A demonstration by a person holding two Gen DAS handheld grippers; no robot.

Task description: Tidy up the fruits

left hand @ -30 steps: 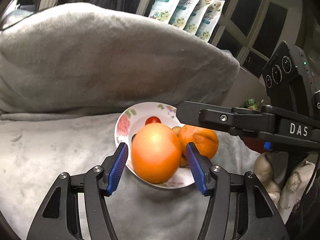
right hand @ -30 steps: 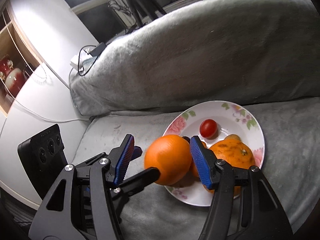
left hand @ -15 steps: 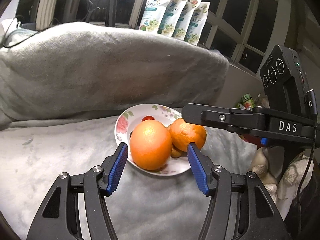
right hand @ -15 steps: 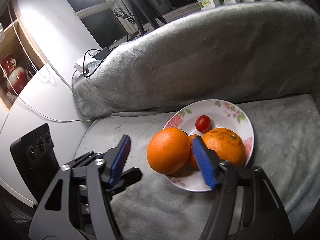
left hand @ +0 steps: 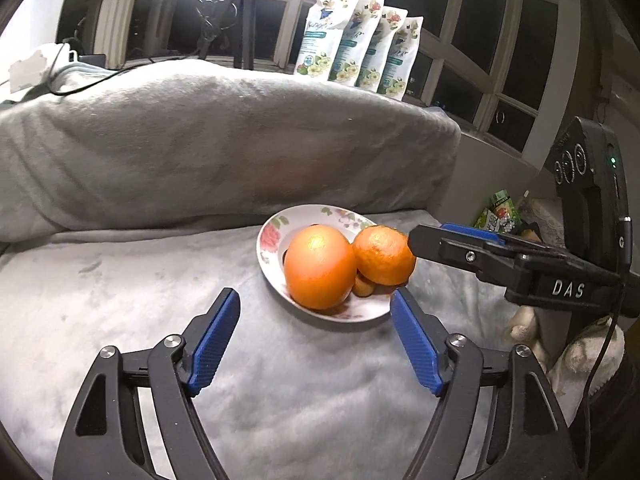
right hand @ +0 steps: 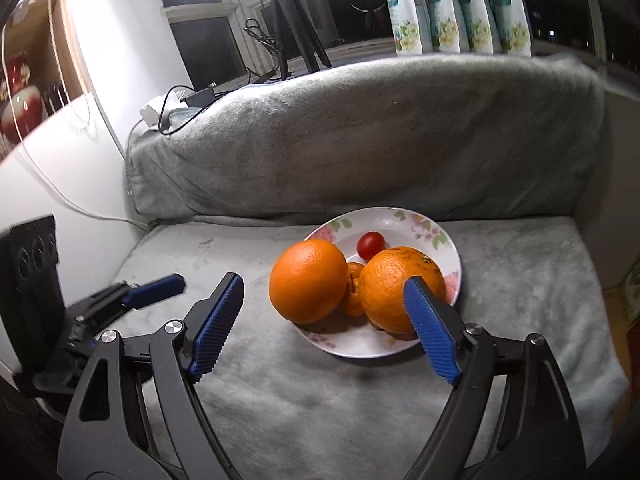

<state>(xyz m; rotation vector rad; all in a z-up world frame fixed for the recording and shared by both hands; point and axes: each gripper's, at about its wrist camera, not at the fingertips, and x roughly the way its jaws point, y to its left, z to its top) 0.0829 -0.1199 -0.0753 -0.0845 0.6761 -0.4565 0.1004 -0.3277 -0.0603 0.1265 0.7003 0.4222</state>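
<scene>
The floral plate sits on the grey blanket just ahead of both my pairs of jaws, and it holds all the fruit: a large orange at its near left edge, a second, rougher orange touching it on the right, a small orange fruit wedged between them, and a cherry tomato behind, toward the far rim. My left gripper is spread wide and grasps nothing; the large orange lies just beyond the gap between its blue pads, not touched by either. My right gripper is also released and empty, its jaws apart, with the right pad overlapping the rougher orange in view, though I cannot tell whether it touches. Seen from my left jaws, the right gripper's finger reaches in from the right, its tip beside the rougher orange. Beyond the plate rises a blanket-covered backrest, with four floral pouches and a tripod behind it.
</scene>
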